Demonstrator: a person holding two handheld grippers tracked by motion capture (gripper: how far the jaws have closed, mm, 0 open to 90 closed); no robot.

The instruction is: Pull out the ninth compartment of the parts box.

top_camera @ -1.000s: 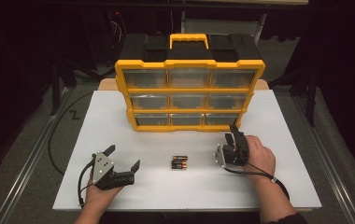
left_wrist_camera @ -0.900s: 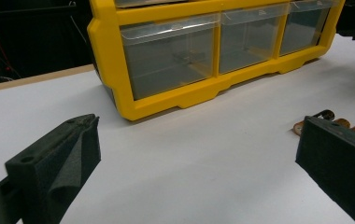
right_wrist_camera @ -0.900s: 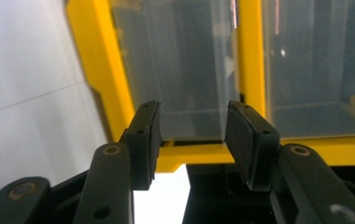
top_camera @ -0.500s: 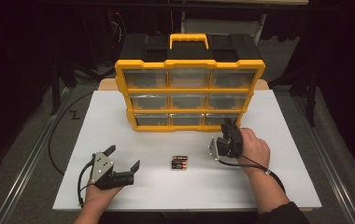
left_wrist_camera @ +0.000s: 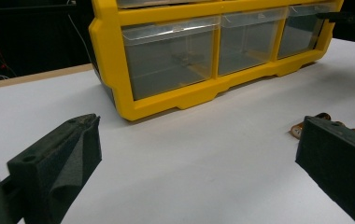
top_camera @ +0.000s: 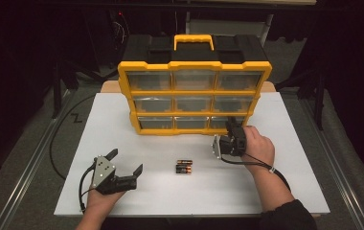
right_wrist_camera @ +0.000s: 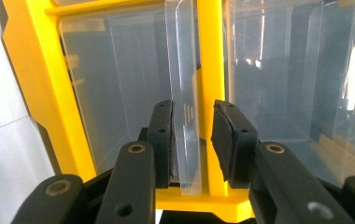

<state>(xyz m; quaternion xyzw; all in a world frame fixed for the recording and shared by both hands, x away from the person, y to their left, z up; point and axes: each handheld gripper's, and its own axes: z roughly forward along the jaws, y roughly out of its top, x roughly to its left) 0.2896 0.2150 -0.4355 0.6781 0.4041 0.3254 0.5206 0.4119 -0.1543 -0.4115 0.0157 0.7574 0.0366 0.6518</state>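
Note:
A yellow organizer (top_camera: 194, 65) with clear drawers stands upright at the back of the white table (top_camera: 122, 120). My right gripper (top_camera: 230, 123) is at its bottom right drawer, turned on its side. In the right gripper view the jaws have just been closing around the drawer's clear pull tab (right_wrist_camera: 185, 70); one pad (right_wrist_camera: 162, 135) lies against it and a narrow gap remains at the other. My left gripper (top_camera: 127, 160) rests open on the table's near left, with nothing between its fingers. A few batteries (top_camera: 184, 166) lie side by side between the two hands.
The organizer's black back half and yellow handle (top_camera: 193, 39) rise behind the drawers. Cables trail from both grippers, and one loops off the table's left edge (top_camera: 58, 143). In the left gripper view the batteries (left_wrist_camera: 323, 119) lie beside the right jaw.
My right hand has moved away from the batteries toward the organizer's bottom right drawer, and its jaws have narrowed around the pull tab. The left gripper has stayed put.

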